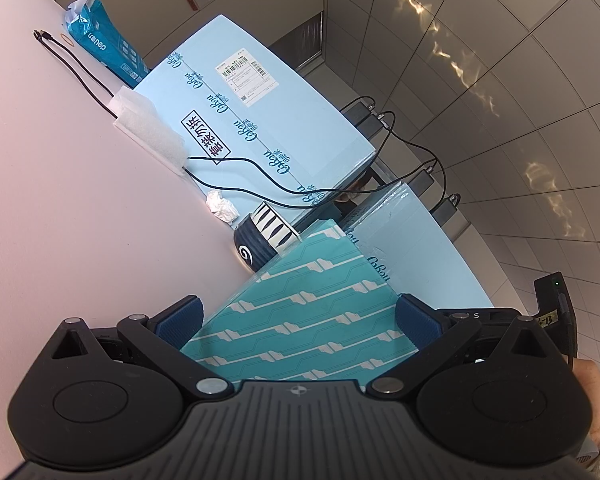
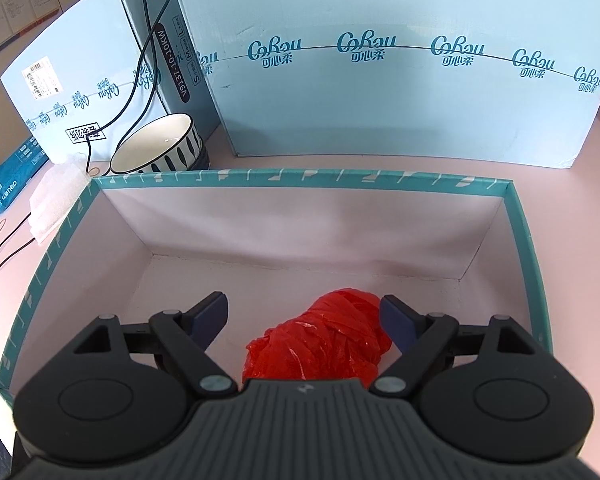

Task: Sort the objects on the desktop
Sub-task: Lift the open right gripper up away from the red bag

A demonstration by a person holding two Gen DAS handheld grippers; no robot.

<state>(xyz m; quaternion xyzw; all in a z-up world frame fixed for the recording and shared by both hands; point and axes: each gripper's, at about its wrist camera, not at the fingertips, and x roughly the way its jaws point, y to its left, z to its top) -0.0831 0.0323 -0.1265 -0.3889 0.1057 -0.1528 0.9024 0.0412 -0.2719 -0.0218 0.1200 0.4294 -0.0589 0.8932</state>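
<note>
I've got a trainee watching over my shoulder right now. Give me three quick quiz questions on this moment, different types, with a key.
1. True or false: the right claw is shut on the red plastic bag.
2. Multiple choice: what does the left claw straddle? A) the striped bowl B) the teal patterned lid C) the white foam block
3. Fill in: the red plastic bag lies inside the ____.

Key
1. False: the claw is open, and the bag rests on the floor of the teal-rimmed box.
2. B: its pads sit at the lid's two sides; whether they press it cannot be told.
3. teal-rimmed box.
</note>
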